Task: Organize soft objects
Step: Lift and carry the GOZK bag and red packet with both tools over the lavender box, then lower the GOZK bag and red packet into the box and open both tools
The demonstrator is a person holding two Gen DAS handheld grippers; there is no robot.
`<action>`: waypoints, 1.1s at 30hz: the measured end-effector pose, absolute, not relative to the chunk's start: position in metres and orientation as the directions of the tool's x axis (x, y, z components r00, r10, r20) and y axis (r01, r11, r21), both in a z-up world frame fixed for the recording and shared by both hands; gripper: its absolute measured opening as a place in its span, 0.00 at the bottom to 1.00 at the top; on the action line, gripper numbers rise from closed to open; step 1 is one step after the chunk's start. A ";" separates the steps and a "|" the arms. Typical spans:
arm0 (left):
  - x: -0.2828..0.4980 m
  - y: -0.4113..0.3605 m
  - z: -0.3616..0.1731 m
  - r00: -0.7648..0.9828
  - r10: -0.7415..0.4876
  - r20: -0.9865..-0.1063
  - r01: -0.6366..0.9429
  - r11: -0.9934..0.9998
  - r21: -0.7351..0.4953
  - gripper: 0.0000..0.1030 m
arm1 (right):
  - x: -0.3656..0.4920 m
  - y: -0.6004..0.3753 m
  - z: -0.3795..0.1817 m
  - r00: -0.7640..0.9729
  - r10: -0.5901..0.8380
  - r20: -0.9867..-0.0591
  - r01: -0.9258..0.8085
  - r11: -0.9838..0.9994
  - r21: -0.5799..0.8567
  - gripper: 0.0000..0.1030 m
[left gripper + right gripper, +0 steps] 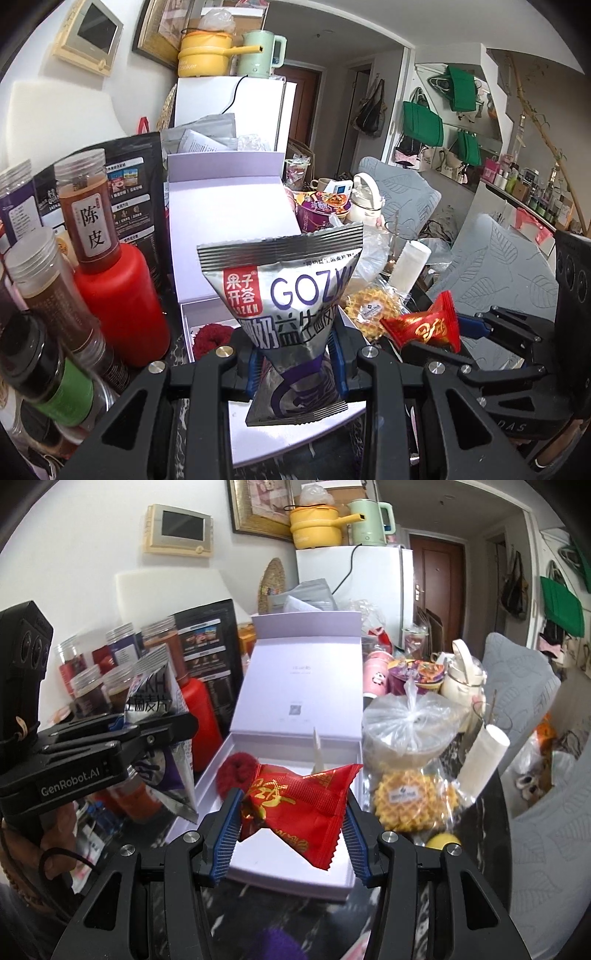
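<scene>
My left gripper [297, 363] is shut on a silver and purple snack packet [284, 295] and holds it upright above the open white box [229, 229]. My right gripper [291, 823] is shut on a red candy packet [299, 797] over the same white box [295, 690]. The red packet also shows in the left wrist view [424, 325], and the silver packet in the right wrist view [162, 716]. A dark red fuzzy scrunchie [236, 771] lies in the box's near left corner. A purple fuzzy object [280, 941] lies on the table below my right gripper.
Spice jars [88, 206] and a red bottle [114, 295] crowd the left of the box. A wrapped waffle [410, 801], a tied plastic bag [410, 723], a white roll [484, 760] and a yellow ball [443, 840] sit to its right. Grey cushions [491, 266] lie beyond.
</scene>
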State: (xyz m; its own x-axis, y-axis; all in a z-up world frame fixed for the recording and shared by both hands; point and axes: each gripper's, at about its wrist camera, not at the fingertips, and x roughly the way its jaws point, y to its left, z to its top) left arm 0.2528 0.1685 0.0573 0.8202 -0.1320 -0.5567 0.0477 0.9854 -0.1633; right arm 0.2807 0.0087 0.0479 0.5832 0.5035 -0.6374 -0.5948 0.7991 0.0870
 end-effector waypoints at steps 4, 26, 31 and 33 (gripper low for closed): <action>0.266 0.173 0.059 0.822 -0.119 -0.557 0.036 0.987 -0.158 0.29 | 0.299 0.012 0.050 0.584 0.498 -0.641 -0.595 0.800 0.079 0.50; 0.332 0.185 0.034 0.792 -0.055 -0.608 -0.025 0.992 -0.123 0.29 | 0.374 0.033 0.033 0.539 0.470 -0.699 -0.608 0.792 0.064 0.50; 0.340 0.187 0.017 0.760 -0.062 -0.647 -0.026 0.992 -0.126 0.29 | 0.383 0.035 0.018 0.515 0.462 -0.722 -0.612 0.788 0.068 0.50; 0.343 0.189 0.011 0.746 -0.065 -0.662 -0.029 0.991 -0.130 0.29 | 0.385 0.037 0.012 0.504 0.456 -0.734 -0.613 0.787 0.068 0.50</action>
State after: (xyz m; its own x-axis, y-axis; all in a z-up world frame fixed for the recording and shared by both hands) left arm 0.3427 0.1891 0.0115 0.7463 -0.0648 -0.6625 -0.0290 0.9911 -0.1296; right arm 0.3852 0.0368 0.0119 0.5038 0.4557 -0.7338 -0.6129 0.7872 0.0681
